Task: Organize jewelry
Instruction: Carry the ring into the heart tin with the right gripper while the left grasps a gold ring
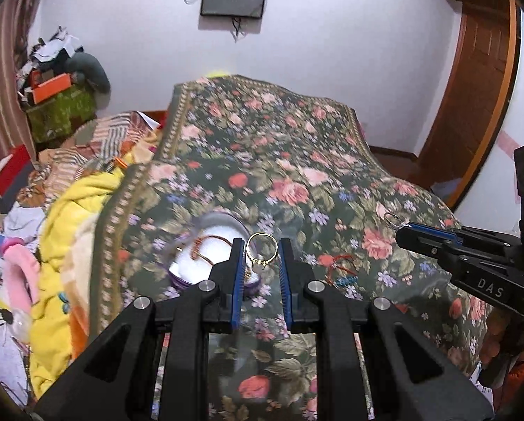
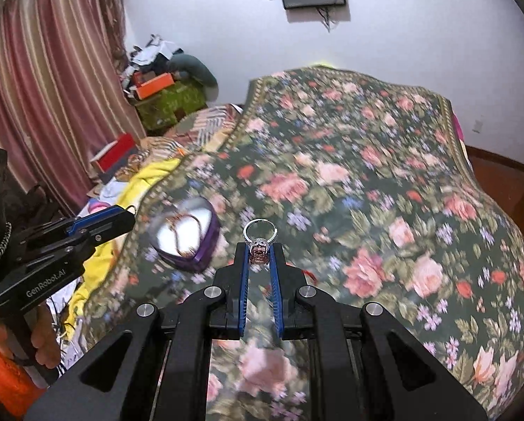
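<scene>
While both tools are raised above the dark green rose-patterned bedspread (image 2: 367, 189), we judge the step in hand to be the carry phase; each ring is lifted and neither is yet stowed. Our left gripper (image 1: 261, 256) has its jaws closed on a thin gold ring (image 1: 261, 249), pinched at its lower edge with the band standing upright; our right gripper (image 2: 261, 254) is clamped on a silver ring with a pinkish stone (image 2: 260, 236), gripped at the stone setting, band uppermost. The purple heart-shaped box with white lining (image 2: 188, 236) lies open on the bedspread at ten o'clock from the right tool; a reddish-gold chain (image 2: 183, 231) already rests inside. Some red and blue beaded pieces (image 1: 342, 273) lie loose on the cloth at four o'clock from the left tool. The next move, in our judgement, calls for lowering one ring at a time over the lining and parting the jaws just above it, since either ring could roll off the rim.
</scene>
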A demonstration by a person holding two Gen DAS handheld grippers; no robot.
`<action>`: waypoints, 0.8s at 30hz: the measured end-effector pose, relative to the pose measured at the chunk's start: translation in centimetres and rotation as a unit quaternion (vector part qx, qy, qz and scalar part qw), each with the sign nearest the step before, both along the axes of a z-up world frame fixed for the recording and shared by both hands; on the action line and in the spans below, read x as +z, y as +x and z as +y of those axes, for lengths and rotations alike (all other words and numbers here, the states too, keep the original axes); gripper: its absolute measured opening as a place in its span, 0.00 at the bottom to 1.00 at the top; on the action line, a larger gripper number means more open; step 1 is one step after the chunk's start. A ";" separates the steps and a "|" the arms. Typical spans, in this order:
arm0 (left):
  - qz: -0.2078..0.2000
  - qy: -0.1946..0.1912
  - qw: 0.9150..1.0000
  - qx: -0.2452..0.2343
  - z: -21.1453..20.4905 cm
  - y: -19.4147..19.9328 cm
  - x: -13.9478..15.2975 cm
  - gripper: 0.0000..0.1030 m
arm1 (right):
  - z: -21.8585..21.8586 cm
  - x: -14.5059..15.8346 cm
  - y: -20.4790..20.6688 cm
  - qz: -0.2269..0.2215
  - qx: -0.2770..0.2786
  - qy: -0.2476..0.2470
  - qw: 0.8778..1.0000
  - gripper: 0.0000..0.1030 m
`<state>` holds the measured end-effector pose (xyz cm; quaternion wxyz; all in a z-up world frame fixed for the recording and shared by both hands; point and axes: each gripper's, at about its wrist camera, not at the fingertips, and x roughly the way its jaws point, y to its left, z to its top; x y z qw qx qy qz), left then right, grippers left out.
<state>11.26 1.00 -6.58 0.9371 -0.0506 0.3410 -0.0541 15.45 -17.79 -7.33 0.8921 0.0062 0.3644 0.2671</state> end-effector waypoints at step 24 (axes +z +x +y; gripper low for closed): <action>-0.015 -0.014 0.998 0.054 6.6 1.0 -0.4 0.17 | 9.1 0.0 1.9 -0.014 0.081 -0.010 0.997 0.10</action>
